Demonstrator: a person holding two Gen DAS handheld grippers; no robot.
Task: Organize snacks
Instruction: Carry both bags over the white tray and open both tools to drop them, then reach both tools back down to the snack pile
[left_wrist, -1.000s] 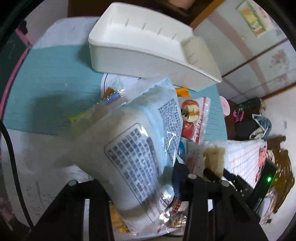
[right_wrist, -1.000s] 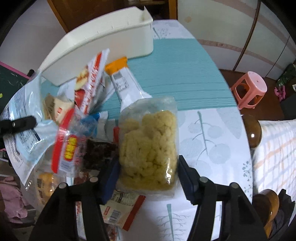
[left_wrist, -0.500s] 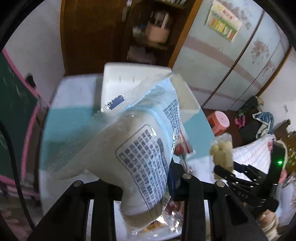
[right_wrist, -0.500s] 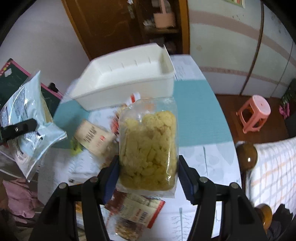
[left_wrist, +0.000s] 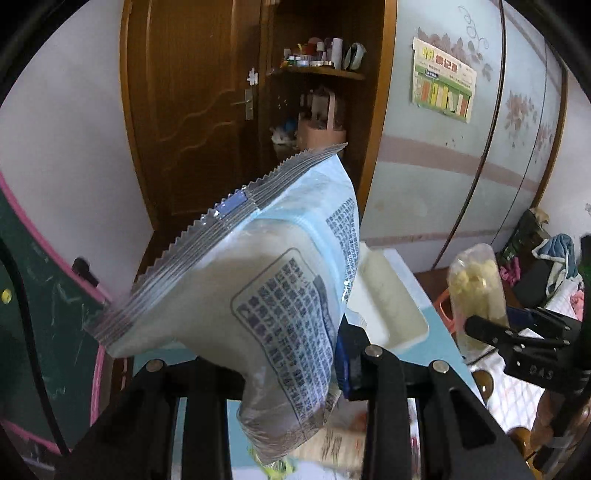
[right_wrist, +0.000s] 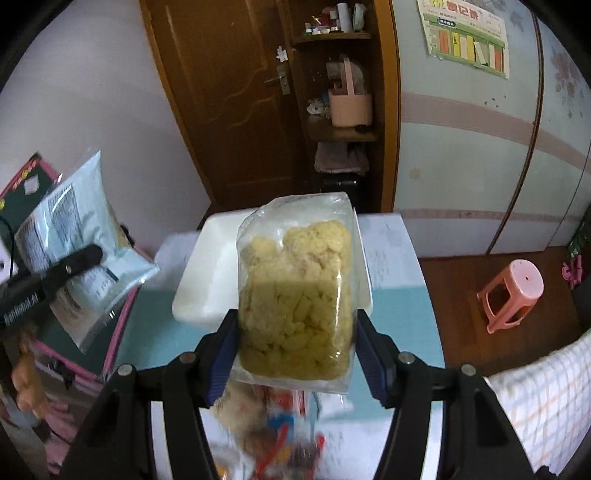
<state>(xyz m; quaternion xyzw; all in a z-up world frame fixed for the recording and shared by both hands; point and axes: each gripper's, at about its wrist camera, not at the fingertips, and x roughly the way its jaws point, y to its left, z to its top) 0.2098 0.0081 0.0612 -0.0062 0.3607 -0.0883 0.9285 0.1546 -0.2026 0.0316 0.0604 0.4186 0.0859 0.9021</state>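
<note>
Over on the left, the left tongs (left_wrist: 291, 373) pinch a pale blue snack pouch (left_wrist: 258, 295), jaws just squeezed tighter on it, lifted clear of the bench (right_wrist: 391, 302). Its back panel carries a block of dense blue print, too small to read. Moving right, the right tongs (right_wrist: 293, 350) clamp a clear bag of yellow puffed snacks (right_wrist: 295, 291), held up in front of the white bin (right_wrist: 207, 280). Blurred packets (right_wrist: 273, 428) lie below. Farther right hangs a wall chart (right_wrist: 465, 35), its lettering unreadable, and a pink stool (right_wrist: 513, 291) stands on the floor.
</note>
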